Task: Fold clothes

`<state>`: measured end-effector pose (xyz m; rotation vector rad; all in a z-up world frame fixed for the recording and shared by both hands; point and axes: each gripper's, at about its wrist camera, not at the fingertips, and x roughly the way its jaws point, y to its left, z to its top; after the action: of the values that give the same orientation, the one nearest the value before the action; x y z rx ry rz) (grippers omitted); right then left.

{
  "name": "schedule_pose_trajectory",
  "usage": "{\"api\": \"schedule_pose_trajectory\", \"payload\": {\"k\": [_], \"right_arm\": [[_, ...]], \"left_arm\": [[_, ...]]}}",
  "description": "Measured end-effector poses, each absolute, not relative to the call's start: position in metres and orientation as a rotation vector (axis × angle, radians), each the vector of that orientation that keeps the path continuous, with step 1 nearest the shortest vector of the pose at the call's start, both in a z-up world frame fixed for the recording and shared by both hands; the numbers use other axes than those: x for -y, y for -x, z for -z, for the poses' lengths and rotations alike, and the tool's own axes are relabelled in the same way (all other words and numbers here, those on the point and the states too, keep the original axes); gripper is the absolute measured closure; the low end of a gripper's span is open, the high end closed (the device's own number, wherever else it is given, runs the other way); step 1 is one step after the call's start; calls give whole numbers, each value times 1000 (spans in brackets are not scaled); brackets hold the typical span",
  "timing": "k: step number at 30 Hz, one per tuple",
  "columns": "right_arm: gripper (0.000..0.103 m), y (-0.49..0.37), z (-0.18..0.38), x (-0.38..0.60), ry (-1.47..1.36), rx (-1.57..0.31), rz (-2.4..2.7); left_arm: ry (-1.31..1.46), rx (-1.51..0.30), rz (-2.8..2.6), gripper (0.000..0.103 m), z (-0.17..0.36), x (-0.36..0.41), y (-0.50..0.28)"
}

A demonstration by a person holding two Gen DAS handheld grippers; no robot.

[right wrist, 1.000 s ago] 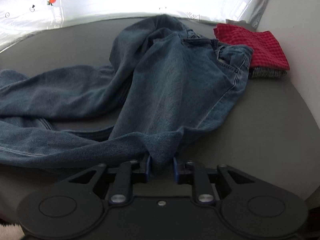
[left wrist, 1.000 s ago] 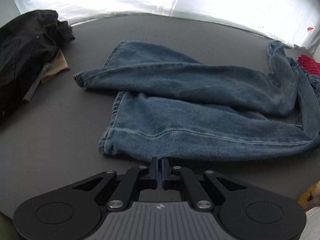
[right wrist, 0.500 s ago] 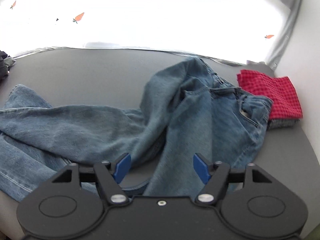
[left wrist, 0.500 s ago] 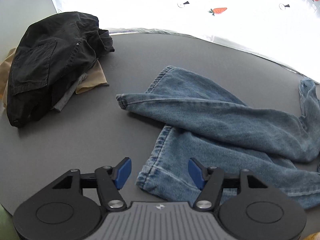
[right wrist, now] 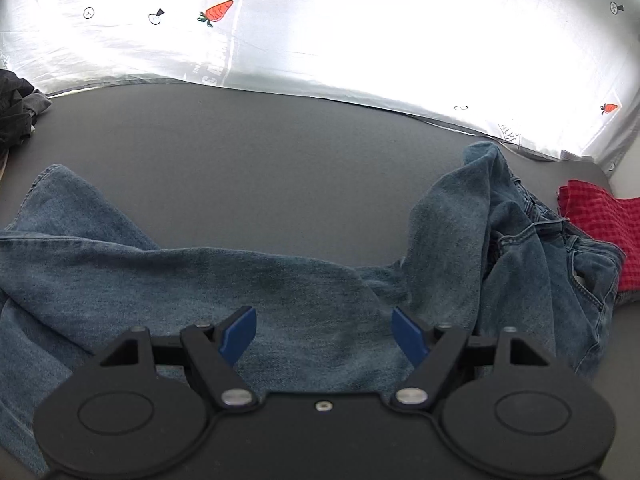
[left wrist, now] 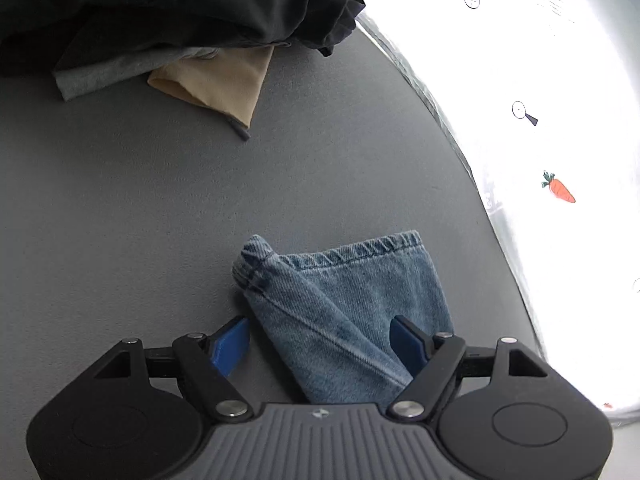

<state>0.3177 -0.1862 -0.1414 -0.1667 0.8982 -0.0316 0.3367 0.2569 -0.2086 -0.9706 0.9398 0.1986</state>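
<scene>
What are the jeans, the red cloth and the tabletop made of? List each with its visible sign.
Jeans: blue denim, faded matte; diagonal twill weave and a stitched hem show in the left wrist view.
Red cloth: woven fabric, probably cotton; a small check or waffle texture shows.
Tabletop: dark grey, matte, faintly grainy; possibly a felt-like or rubbery mat, unclear.

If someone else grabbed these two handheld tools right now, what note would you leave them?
Left tool: jaws opening, holding nothing, over the hem of one leg of the blue denim jeans.
Right tool: open, empty, above the jeans' legs.
The jeans lie rumpled and unfolded on the grey table, waist bunched beside a folded red checked cloth. A pile of black and tan clothes waits at the far left.
Left to do: flatten and fold the jeans, then the pile.
</scene>
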Motion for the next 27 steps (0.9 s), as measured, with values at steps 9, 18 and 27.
{"api": "schedule_pose_trajectory", "payload": {"k": [9, 18, 27], "right_arm": [[27, -309, 153, 204, 146, -948, 144], [27, -313, 136, 228, 113, -899, 198], [27, -332, 142, 238, 118, -909, 237]], "left_arm": [[1030, -818, -267, 98, 169, -241, -326], [1105, -480, -304, 98, 50, -272, -387], [648, -779, -445, 47, 62, -267, -566]]}}
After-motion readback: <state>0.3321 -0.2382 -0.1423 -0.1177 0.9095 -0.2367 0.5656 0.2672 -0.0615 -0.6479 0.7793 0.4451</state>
